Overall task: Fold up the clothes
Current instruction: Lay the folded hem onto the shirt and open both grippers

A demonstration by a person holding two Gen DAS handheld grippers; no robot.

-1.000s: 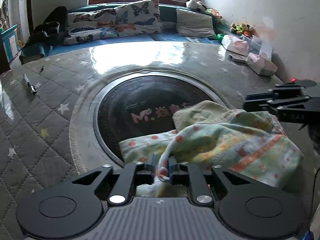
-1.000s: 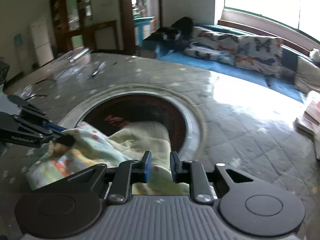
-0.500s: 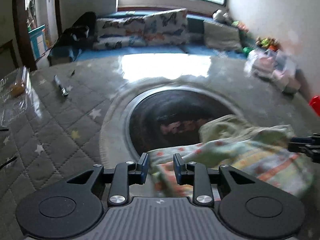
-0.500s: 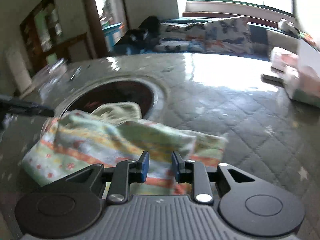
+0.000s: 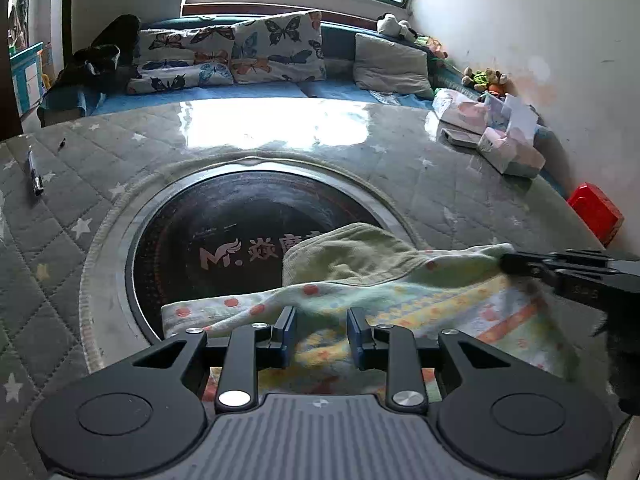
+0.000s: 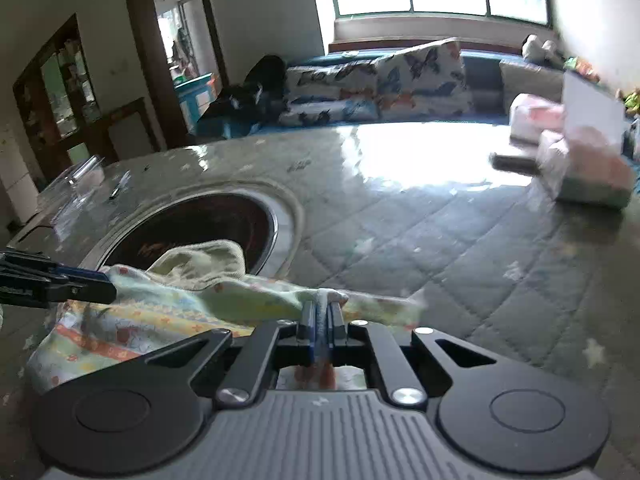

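A pastel child's garment (image 5: 440,300) with red dots and orange bands lies bunched at the near edge of the round dark inset (image 5: 240,232). My left gripper (image 5: 322,332) is open just over the garment's near hem, and fabric shows between its fingers. From the right, my right gripper (image 5: 508,266) reaches in and pinches the garment's far right edge. In the right wrist view my right gripper (image 6: 322,312) is shut on a fold of the garment (image 6: 160,320), lifting that edge slightly. The left gripper (image 6: 110,286) sits at the cloth's left end.
A grey quilted star cover (image 5: 52,240) spreads over the table. A pen (image 5: 35,174) lies at the far left. Tissue packs (image 5: 508,148) and a red box (image 5: 596,212) stand along the right wall. A sofa with butterfly cushions (image 5: 240,52) is behind.
My left gripper let go of the garment and opened. My right gripper, open before, has shut on the garment's right edge. The cloth now lies flatter and more spread out.
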